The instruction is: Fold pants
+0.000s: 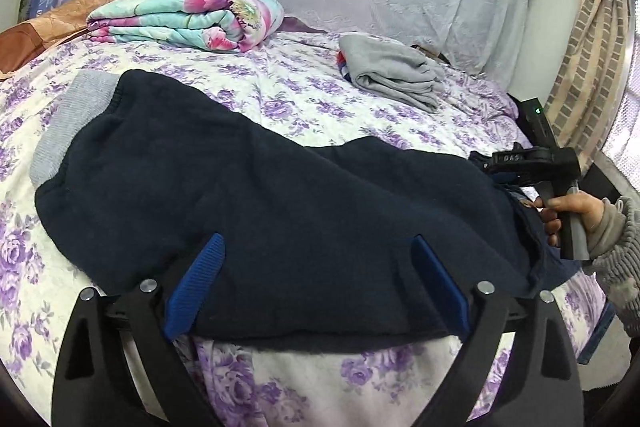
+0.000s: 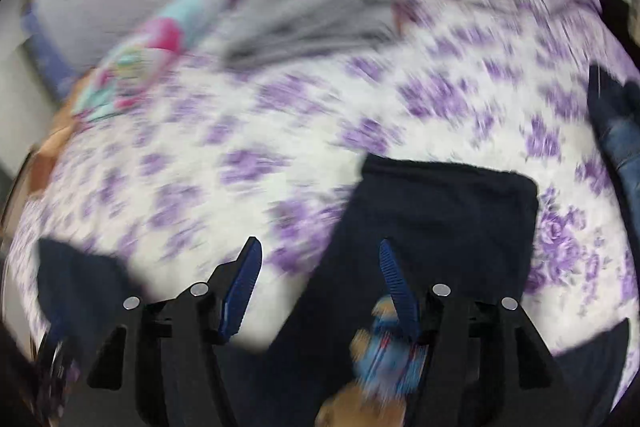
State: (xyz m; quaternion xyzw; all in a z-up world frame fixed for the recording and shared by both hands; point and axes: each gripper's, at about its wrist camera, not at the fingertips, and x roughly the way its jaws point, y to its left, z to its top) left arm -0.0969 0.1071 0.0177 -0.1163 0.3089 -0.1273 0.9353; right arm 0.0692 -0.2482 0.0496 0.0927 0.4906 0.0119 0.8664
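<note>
The navy pants [image 1: 256, 195] lie across the near part of the bed [image 1: 304, 99], their grey ribbed waistband [image 1: 68, 123] toward its left edge and the legs running to the right edge. The left gripper [image 1: 316, 247] hovers at the near edge with its blue fingers [image 1: 200, 279] spread wide over the dark cloth, gripping nothing. Its camera alone shows the right gripper [image 1: 520, 163] at the right end of the pants, held by a hand [image 1: 568, 211] in a grey sleeve, plus a folded floral quilt [image 1: 188, 19] and folded grey garment [image 1: 392, 71] near the far edge. The blurred right wrist view shows the right gripper's [image 2: 320, 255] jaws apart, one finger [image 2: 394, 283] over a squared-off pants end [image 2: 448, 223], near a colourful patch [image 2: 384, 347].
</note>
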